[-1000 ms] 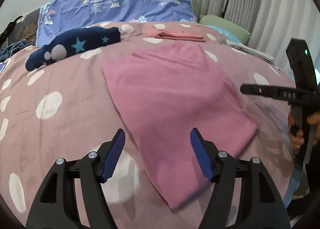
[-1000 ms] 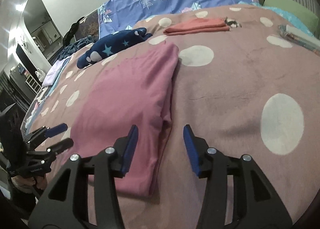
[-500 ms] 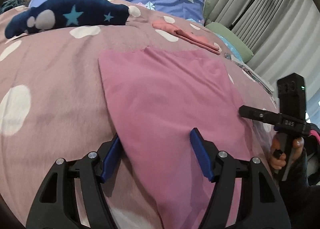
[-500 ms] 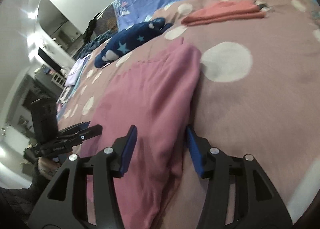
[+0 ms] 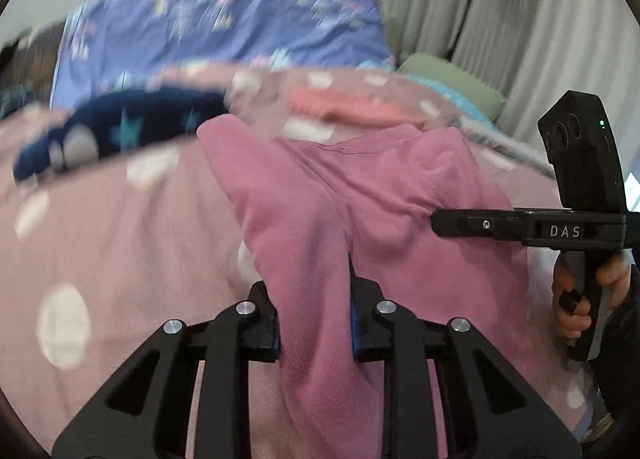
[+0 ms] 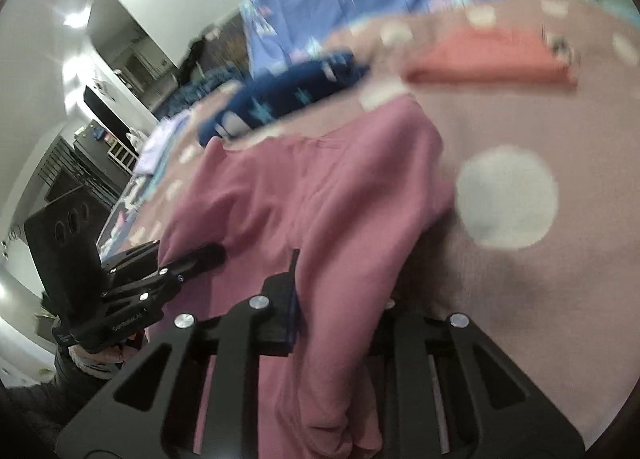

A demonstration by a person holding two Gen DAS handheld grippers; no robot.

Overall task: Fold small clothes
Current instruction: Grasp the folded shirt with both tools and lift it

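Pinching the pink garment [image 5: 320,227] at bottom center, our left gripper [image 5: 314,319] and right gripper [image 6: 332,299] have their closing jaws on its near edge, lifted off the spotted bed [image 5: 112,227], with a navy star-print garment [image 5: 116,131] and folded coral cloth [image 6: 488,59] farther up the frame.

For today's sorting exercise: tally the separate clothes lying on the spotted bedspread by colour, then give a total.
Pink: 1, the pink garment, gripped by the left gripper and right gripper as their jaws close
Navy with stars: 1, the navy garment
Coral: 1, the folded coral garment
Total: 3
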